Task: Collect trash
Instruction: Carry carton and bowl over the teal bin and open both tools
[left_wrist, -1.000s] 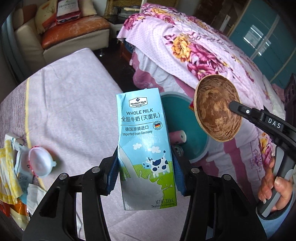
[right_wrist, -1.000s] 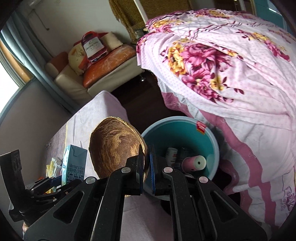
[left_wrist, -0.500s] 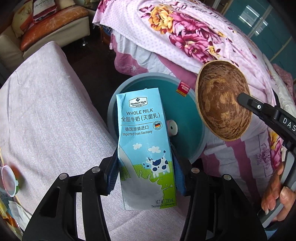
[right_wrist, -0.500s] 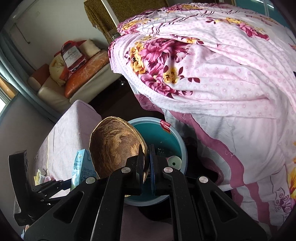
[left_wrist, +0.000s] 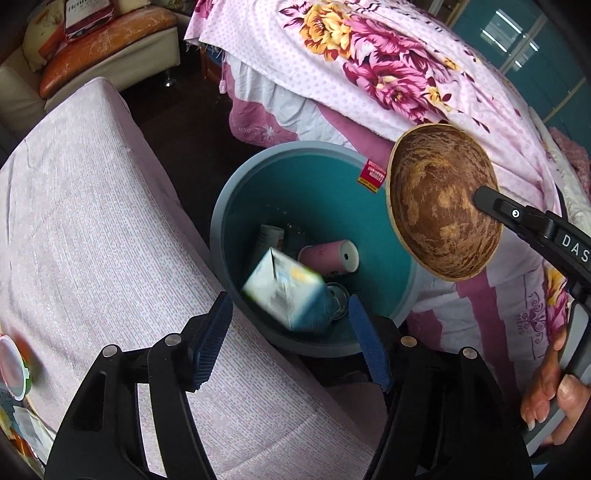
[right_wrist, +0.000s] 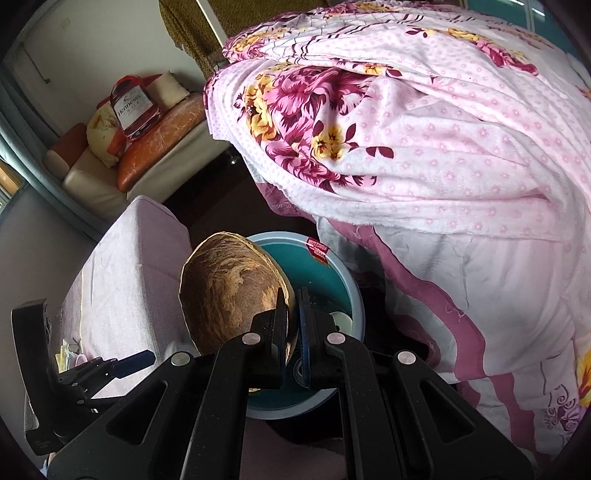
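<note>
Milk carton, a small light-blue and white cardboard box, is blurred and tilted inside the round teal plastic bin, loose from both grippers, above a pink paper cup lying on its side and other pieces at the bottom that are too dim to name. That bin stands on the dark floor between the pale lilac cloth-covered counter and a bed draped in a pink quilt printed with magenta and yellow flowers. The left gripper, over the near rim of the bin and pointing steeply down, has just been opening: its blue-padded fingers stand well apart with nothing pressed between them, the carton lying past their tips. The right gripper is closed on the thin rim of a brown, streaked half coconut shell, its fingers nearly together with only the wall of the shell between them. Seen from the left wrist, that shell hangs over the far right edge of the bin, its rounded outside facing the camera, and a person's hand grips the handle at the lower right. A red and white sticker sits on the bin's far inner wall. A cream and orange sofa stands at the far wall.
</note>
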